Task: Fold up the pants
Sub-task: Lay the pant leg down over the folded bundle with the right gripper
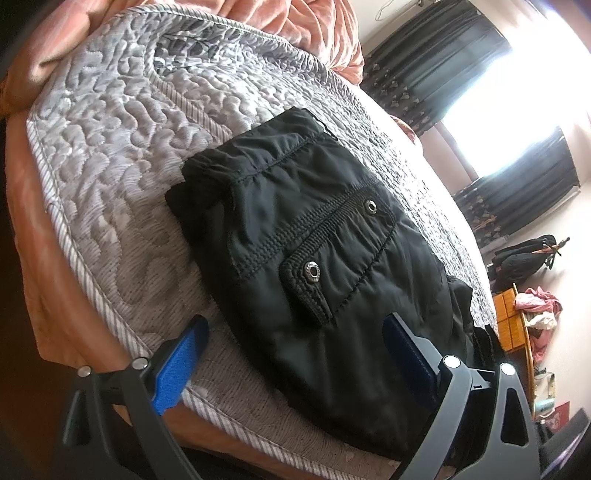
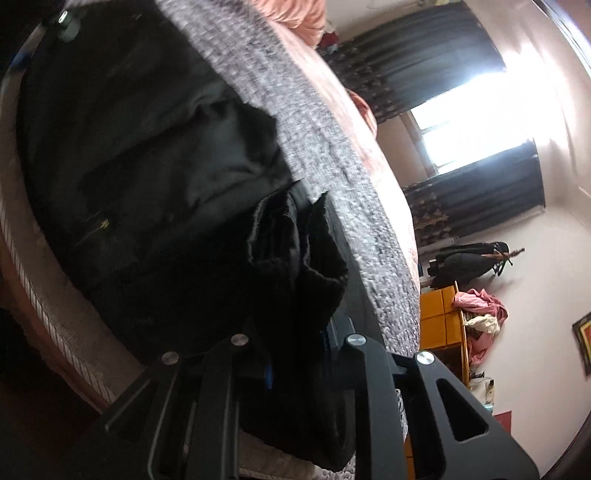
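Note:
Black pants [image 1: 306, 251] lie folded into a compact bundle on the grey quilted mattress [image 1: 110, 155], snap-button pocket flaps facing up. My left gripper [image 1: 291, 354] is open, its blue pads [image 1: 177, 365] standing wide on either side of the bundle's near end. In the right wrist view the pants [image 2: 147, 177] fill the left side. My right gripper [image 2: 295, 354] is shut on a bunched edge of the black fabric [image 2: 295, 258] at the mattress [image 2: 332, 184] edge. Part of the left gripper's frame [image 2: 22, 66] shows at the upper left.
A pink blanket [image 1: 295, 18] is heaped at the far end of the bed. Dark curtains [image 1: 443, 55] flank a bright window. A coat stand [image 1: 532, 254] and an orange cabinet with pink clothes [image 1: 532, 310] stand by the wall at the right.

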The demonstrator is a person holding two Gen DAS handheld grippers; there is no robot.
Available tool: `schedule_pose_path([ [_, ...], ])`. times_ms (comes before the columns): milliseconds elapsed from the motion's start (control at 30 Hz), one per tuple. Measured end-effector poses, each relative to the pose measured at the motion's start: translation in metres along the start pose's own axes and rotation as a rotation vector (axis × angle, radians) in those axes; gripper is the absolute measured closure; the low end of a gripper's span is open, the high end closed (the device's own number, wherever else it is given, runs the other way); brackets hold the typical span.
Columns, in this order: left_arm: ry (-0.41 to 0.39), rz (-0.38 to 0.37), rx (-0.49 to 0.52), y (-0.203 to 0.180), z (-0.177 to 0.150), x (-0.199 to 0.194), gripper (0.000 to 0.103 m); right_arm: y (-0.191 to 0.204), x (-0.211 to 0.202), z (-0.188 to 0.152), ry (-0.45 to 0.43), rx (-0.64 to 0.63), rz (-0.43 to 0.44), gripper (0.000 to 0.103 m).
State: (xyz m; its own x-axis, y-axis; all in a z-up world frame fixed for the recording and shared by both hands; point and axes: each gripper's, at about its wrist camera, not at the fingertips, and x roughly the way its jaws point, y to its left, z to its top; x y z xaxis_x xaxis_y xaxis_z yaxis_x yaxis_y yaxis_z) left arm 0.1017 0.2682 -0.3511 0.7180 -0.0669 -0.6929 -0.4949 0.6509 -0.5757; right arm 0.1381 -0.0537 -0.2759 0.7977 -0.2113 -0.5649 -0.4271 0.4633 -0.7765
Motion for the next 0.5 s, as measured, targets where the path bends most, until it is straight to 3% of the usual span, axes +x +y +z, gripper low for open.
schedule_pose_path([
  [300,0.001,0.0,-0.003,0.002,0.001,-0.001,0.007,0.027,0.015,-0.005,0.019,-0.044,0.083,0.082],
  [500,0.003,-0.001,-0.004,0.003,0.002,0.0,0.007,0.013,0.018,-0.009,0.01,0.031,0.274,0.06],
])
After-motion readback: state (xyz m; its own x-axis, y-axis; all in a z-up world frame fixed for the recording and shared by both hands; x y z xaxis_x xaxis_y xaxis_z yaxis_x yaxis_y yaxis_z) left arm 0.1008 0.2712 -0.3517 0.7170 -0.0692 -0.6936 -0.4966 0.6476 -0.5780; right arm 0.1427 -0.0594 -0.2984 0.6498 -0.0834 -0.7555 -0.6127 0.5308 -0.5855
